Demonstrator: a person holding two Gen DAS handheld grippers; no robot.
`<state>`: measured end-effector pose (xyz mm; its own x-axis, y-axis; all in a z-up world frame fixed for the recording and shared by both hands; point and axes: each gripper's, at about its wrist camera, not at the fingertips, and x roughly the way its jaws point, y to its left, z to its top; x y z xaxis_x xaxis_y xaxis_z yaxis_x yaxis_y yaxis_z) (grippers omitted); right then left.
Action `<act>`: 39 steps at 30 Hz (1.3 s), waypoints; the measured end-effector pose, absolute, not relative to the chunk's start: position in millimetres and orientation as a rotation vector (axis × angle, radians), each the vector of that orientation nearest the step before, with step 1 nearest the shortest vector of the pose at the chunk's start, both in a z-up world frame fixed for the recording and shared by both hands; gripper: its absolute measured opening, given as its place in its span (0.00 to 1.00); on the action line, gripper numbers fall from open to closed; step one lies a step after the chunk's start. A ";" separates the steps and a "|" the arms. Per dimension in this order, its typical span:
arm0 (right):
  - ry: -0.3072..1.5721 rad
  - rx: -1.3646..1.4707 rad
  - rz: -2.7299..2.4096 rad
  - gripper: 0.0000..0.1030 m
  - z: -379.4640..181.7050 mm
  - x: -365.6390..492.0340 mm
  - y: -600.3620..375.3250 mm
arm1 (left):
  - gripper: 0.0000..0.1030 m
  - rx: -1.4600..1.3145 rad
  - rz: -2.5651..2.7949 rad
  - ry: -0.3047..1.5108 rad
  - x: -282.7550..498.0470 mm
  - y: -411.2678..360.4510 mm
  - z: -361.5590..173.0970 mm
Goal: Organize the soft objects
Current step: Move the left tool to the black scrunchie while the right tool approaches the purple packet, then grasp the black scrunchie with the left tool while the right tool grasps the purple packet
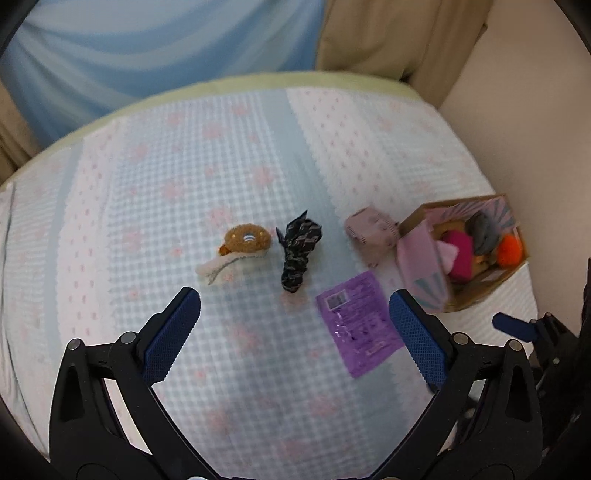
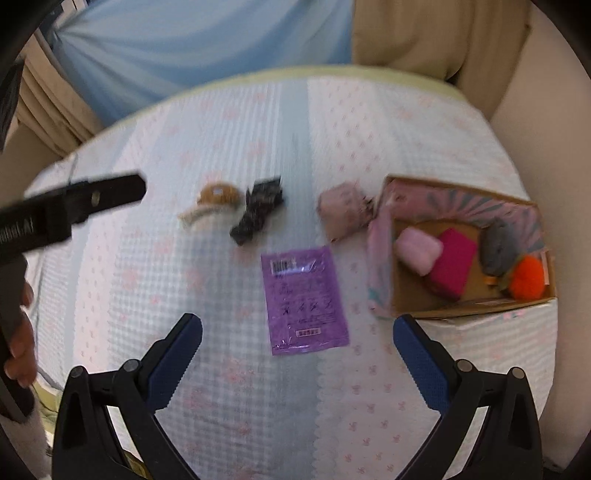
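Observation:
On the quilted bed cover lie a brown plush doughnut clip (image 1: 243,245) (image 2: 212,205), a dark knotted cloth (image 1: 299,258) (image 2: 258,210), a pale pink pouch (image 1: 371,230) (image 2: 343,214) and a flat purple packet (image 1: 360,328) (image 2: 304,301). A cardboard box (image 1: 476,295) (image 2: 476,308) at the right holds pink, magenta, grey and orange soft items. My left gripper (image 1: 295,325) hovers open above the cover, short of the cloth. My right gripper (image 2: 297,350) is open too, with the purple packet between and beyond its fingers. Neither holds anything.
The bed's far edge (image 1: 258,83) meets a blue curtain (image 1: 166,48) and a beige curtain (image 1: 399,33). A wall (image 2: 535,129) runs along the right. In the right wrist view the left gripper's black body (image 2: 74,206) and a hand (image 2: 20,332) show at the left.

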<state>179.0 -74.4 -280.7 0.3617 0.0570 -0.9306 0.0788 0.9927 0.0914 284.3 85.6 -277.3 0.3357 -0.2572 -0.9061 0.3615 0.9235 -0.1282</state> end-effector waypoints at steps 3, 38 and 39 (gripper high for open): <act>1.265 0.094 -0.006 1.00 -312.9 197.1 -64.2 | 0.98 0.130 -0.410 1.199 304.8 79.1 -304.2; 1.532 0.002 0.014 0.79 -510.9 243.7 -57.5 | 0.31 0.308 -0.461 1.362 372.9 6.0 -497.8; 1.529 -0.006 0.018 0.74 -510.0 242.5 -55.8 | 0.30 0.311 -0.460 1.361 372.2 6.2 -497.3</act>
